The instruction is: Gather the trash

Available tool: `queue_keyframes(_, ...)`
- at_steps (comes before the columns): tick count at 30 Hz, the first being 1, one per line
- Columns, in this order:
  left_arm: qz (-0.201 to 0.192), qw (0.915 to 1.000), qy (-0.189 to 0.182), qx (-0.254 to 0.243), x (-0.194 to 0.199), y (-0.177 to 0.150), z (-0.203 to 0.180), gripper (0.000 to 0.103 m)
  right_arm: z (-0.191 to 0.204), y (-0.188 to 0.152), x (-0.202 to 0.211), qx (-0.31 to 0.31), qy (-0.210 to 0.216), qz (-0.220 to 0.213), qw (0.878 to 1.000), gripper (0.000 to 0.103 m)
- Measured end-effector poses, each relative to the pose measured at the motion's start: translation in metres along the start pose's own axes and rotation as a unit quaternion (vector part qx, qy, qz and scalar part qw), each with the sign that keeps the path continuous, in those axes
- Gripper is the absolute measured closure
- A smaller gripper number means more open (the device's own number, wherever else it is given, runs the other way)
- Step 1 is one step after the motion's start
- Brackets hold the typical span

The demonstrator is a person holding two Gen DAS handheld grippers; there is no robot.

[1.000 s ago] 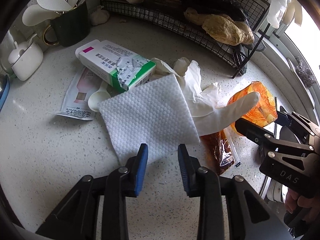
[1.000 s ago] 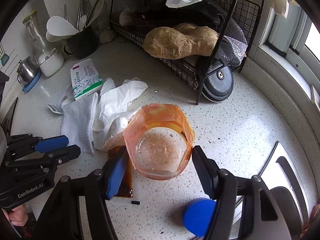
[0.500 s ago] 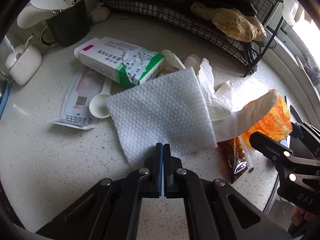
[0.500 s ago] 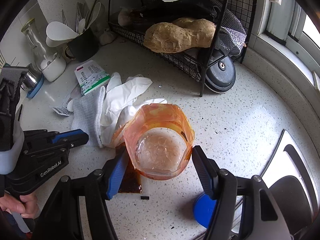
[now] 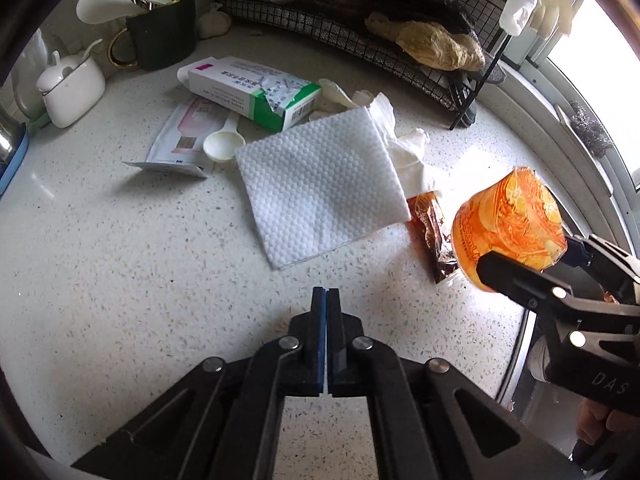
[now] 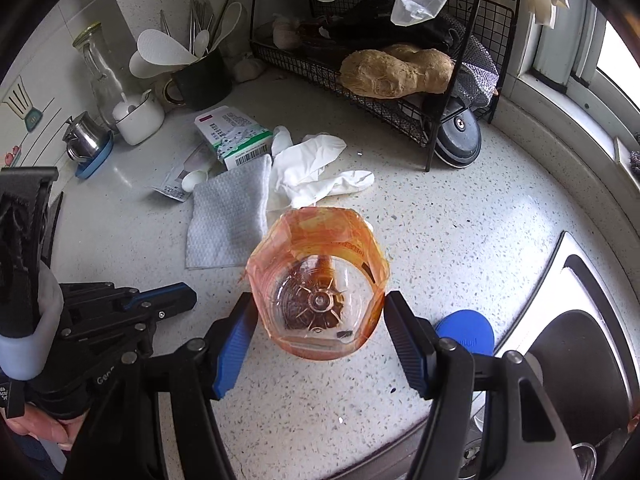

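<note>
My right gripper (image 6: 318, 340) is shut on an orange plastic bottle (image 6: 318, 280) and holds it above the counter; the bottle also shows in the left wrist view (image 5: 508, 224). My left gripper (image 5: 326, 312) is shut and empty, a little short of a white paper towel (image 5: 320, 184) that lies flat on the counter. Beside the towel lie white gloves (image 5: 400, 144), a brown sauce sachet (image 5: 434, 236), a torn green-and-white carton (image 5: 256, 92), a white plastic scoop (image 5: 220, 144) and a flat packet (image 5: 180, 140).
A black wire rack (image 6: 400, 80) with ginger root stands at the back. A dark utensil mug (image 5: 160, 40) and a white sugar pot (image 5: 72, 88) stand at the back left. A blue lid (image 6: 464, 332) lies by the sink (image 6: 580, 320) at the right.
My left gripper shut without taking the towel and drew back from it. My right gripper lifted the orange bottle off the counter, off the glove.
</note>
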State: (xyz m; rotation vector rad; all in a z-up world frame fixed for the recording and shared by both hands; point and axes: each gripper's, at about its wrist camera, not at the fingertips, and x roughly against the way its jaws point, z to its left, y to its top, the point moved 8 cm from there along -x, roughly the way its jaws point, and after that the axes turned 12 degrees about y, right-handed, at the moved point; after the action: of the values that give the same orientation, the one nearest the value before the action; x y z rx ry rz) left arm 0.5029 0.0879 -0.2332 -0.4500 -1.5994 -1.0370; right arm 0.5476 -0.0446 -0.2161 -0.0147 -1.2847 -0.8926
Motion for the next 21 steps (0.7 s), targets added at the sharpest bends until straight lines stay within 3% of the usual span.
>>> queue_keyframes(3, -0.013, 0.9999, -0.009, -0.001, 0.013, 0.007, 0.002, 0.095, 0.005, -0.003, 0.006, 0.000, 0.003, -0.005, 1.000, 0.040)
queue_keyframes(5, -0.012, 0.9999, -0.009, -0.001, 0.014, 0.012, 0.003, 0.077, 0.005, -0.002, 0.011, 0.001, -0.002, -0.009, 1.000, 0.040)
queue_keyframes(8, -0.016, 0.9998, -0.004, -0.008, 0.010, 0.021, 0.002, 0.074, 0.005, 0.002, 0.013, 0.005, -0.006, -0.016, 1.000, 0.040)
queue_keyframes(10, -0.009, 0.9999, 0.000, -0.011, 0.002, 0.027, 0.002, 0.066, 0.003, 0.005, 0.011, 0.005, -0.008, -0.016, 1.000, 0.040)
queue_keyframes(12, -0.005, 0.9998, 0.008, -0.017, -0.005, 0.030, 0.003, 0.046, 0.000, 0.008, 0.008, 0.006, -0.012, -0.017, 1.000, 0.040)
queue_keyframes(21, 0.012, 0.9973, 0.025, -0.068, -0.040, 0.044, -0.007, 0.046, -0.012, 0.008, 0.000, -0.006, -0.016, -0.012, 1.000, 0.040)
